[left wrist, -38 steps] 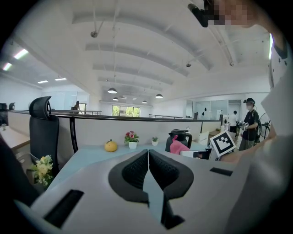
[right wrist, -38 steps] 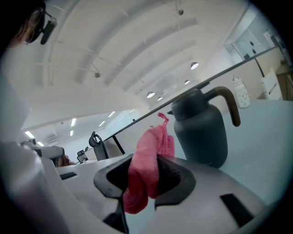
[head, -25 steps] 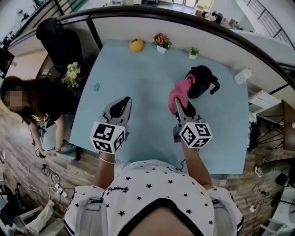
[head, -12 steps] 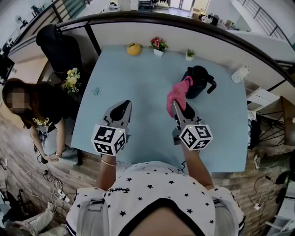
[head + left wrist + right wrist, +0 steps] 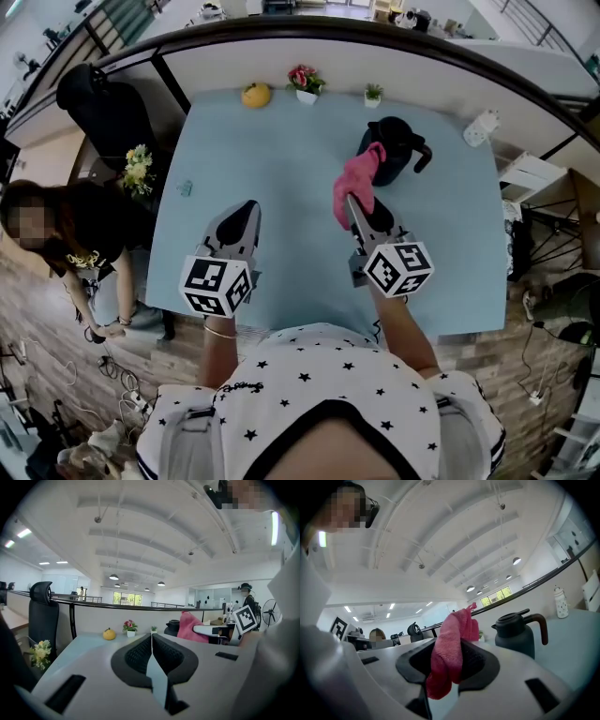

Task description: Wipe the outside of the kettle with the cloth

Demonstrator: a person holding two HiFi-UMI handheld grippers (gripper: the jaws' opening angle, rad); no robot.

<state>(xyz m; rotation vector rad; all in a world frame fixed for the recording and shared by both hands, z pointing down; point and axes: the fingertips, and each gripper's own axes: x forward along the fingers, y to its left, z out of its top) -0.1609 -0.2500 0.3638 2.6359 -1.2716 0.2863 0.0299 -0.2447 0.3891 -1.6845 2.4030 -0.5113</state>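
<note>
The right tool point(image 5: 356, 204), jaws clamped on a pink cloth point(image 5: 449, 654), has the dark kettle point(image 5: 516, 633) upright on the pale blue surface point(image 5: 281, 169) just ahead, slightly to its right; the left tool point(image 5: 151, 638), closed and empty, is farther off.

Kettle point(image 5: 392, 152): dark, lidded, with a curved handle on its right side; it stands upright on the far right part of the pale blue table point(image 5: 281, 187). Cloth point(image 5: 354, 183): pink, bunched, clamped between the jaws of the right gripper point(image 5: 446, 667), its free end raised, just near-left of the kettle; contact cannot be told.
</note>
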